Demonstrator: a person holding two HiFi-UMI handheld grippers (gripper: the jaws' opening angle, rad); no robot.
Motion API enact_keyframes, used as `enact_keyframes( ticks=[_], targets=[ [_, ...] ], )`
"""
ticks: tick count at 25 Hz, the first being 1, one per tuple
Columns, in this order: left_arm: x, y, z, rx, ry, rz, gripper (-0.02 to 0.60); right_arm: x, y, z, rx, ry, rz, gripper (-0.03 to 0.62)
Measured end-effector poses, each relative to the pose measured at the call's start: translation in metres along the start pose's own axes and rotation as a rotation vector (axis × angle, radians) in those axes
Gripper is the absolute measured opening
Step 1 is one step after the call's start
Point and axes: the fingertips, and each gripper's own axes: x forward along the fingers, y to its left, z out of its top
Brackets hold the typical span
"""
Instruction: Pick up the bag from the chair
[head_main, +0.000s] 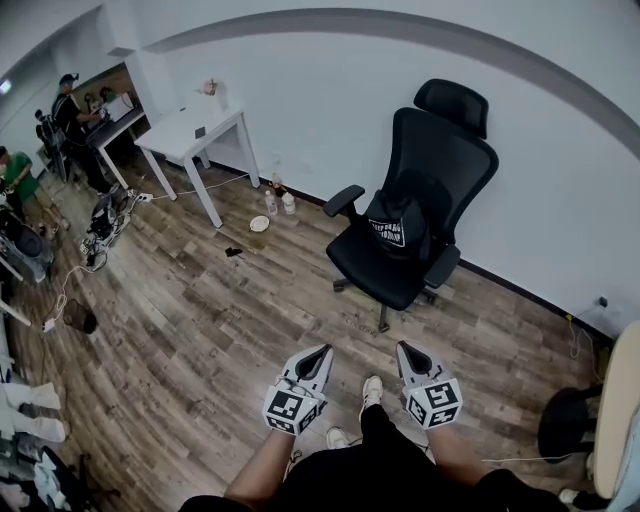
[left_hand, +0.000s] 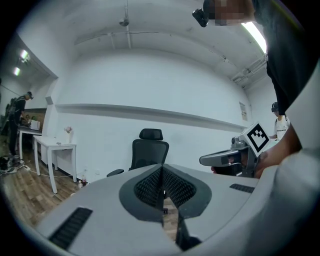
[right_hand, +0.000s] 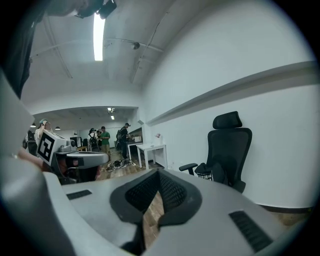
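Observation:
A black office chair (head_main: 420, 190) stands against the white wall, and a black bag (head_main: 398, 228) with white print sits on its seat. My left gripper (head_main: 322, 352) and right gripper (head_main: 405, 350) are held low over the wood floor, well short of the chair, both pointing toward it. Each is shut with nothing between its pads. In the left gripper view the chair (left_hand: 150, 152) rises behind the shut left gripper (left_hand: 163, 172), with the bag hidden. The right gripper view shows the chair (right_hand: 231, 147) and bag (right_hand: 205, 171) past the shut right gripper (right_hand: 159, 175).
A white table (head_main: 190, 135) stands at the back left, with bottles (head_main: 280, 202) and a plate on the floor beside it. People (head_main: 75, 115) work at the far left among cables (head_main: 105, 225). A black stool (head_main: 565, 425) is at the right.

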Motion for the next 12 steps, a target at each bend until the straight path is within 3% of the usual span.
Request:
enact_keyframes(
  ticks=[12],
  targets=[
    [0.103,0.036,0.001,-0.004,0.074,-0.021,0.020,0.072,-0.096,0.012,0.055,0.005,-0.026,0.020]
  ],
)
